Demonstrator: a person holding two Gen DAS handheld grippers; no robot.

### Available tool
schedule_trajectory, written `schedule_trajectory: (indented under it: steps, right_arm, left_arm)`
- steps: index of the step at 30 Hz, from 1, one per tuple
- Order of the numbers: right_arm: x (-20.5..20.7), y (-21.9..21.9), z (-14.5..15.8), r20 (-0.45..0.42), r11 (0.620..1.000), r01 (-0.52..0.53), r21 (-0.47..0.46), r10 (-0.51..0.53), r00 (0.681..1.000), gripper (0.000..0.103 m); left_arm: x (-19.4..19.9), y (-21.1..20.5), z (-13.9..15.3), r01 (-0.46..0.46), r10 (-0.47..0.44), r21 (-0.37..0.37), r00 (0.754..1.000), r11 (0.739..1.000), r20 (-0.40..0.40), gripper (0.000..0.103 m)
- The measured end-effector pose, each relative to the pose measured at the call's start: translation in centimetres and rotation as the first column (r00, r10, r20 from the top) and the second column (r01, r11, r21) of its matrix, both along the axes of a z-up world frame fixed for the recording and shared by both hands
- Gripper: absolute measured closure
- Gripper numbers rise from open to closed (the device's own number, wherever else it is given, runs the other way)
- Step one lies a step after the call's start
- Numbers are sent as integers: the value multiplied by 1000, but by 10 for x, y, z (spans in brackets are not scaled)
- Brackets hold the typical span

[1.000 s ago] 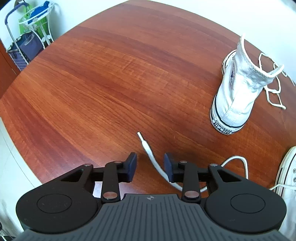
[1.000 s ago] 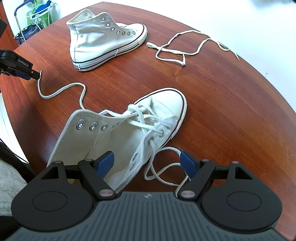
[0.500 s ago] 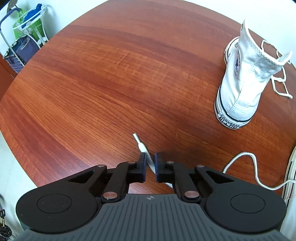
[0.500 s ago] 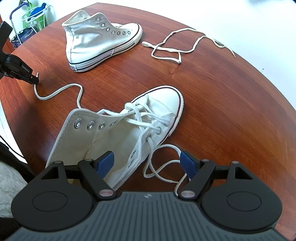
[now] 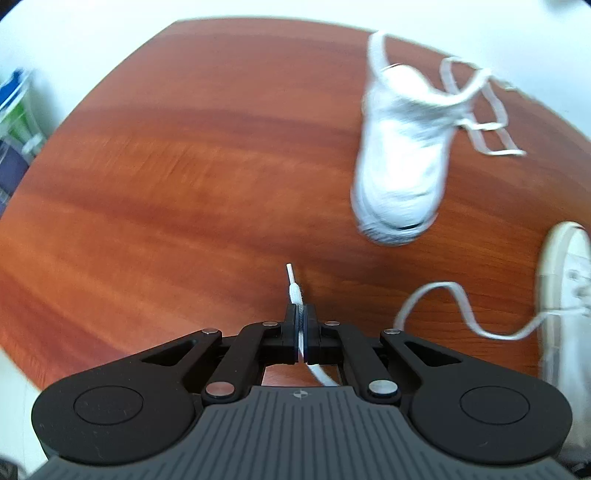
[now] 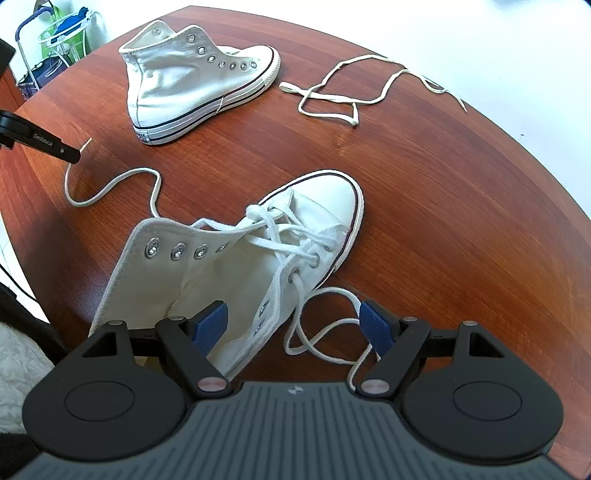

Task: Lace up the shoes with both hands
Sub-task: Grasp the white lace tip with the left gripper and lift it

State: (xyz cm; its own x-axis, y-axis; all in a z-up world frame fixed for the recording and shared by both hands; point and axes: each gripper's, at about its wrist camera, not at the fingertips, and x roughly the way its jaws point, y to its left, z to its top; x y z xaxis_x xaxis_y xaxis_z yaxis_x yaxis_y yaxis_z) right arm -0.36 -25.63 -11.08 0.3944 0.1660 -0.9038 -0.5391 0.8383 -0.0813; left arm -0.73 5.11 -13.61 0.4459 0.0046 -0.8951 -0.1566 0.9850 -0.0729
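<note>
Ahead and right of the left jaws, the far shoe is smeared by blur. The near shoe is cut by the right edge.

Reddish-brown wooden table, rounded edge; white floor beyond; wire rack far left, bright light.

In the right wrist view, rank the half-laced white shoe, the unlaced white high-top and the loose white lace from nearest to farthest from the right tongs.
1. Half-laced white shoe: directly under the right tongs.
2. Unlaced white high-top: far left, lying on its side.
3. Loose white lace: far right, near the brown wooden table's edge; its long tail reaches farthest.
</note>
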Motion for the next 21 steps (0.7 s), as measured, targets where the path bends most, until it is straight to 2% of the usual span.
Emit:
schedule_trajectory:
  steps: [5,6,7,9,13,15,17,20,21]
  right_arm:
    - [0,-1,0,2,1000,4,2,-4,1000,25]
    - [0,-1,0,2,1000,5,2,-5,1000,25]
    - [-1,-2,0,3,1000,6,3,-6,1000,25]
    - [-1,-2,0,5,1000,9,5,-9,1000,25]
    - [-2,-3,1,10,1000,15,8,-16,1000,25]
    - [-3,-4,2,12,1000,19,10,-19,1000,25]
    - [-4,-4,3,14,1000,24,13,-24,1000,25]
    - [-5,-5,3,17,999,33,18,-33,999,25]
    - [-5,-5,4,18,999,36,19,-36,999,25]
  left_arm:
    - [3,-23,27,187,-186,-15,981,982,60,101]
    - [5,-33,37,261,-260,-1,963,965,77,101]
    - [6,-36,39,280,-279,3,957,960,80,101]
    - [10,-48,48,362,-360,-2,929,932,86,101]
    - [16,-63,57,464,-462,-5,882,886,97,101]
    - [17,-75,61,542,-539,0,836,840,105,101]
    - [19,-82,61,579,-576,-2,811,815,106,101]
    - [18,-101,66,684,-680,5,724,729,115,101]
    - [18,-104,67,700,-696,7,708,714,118,101]
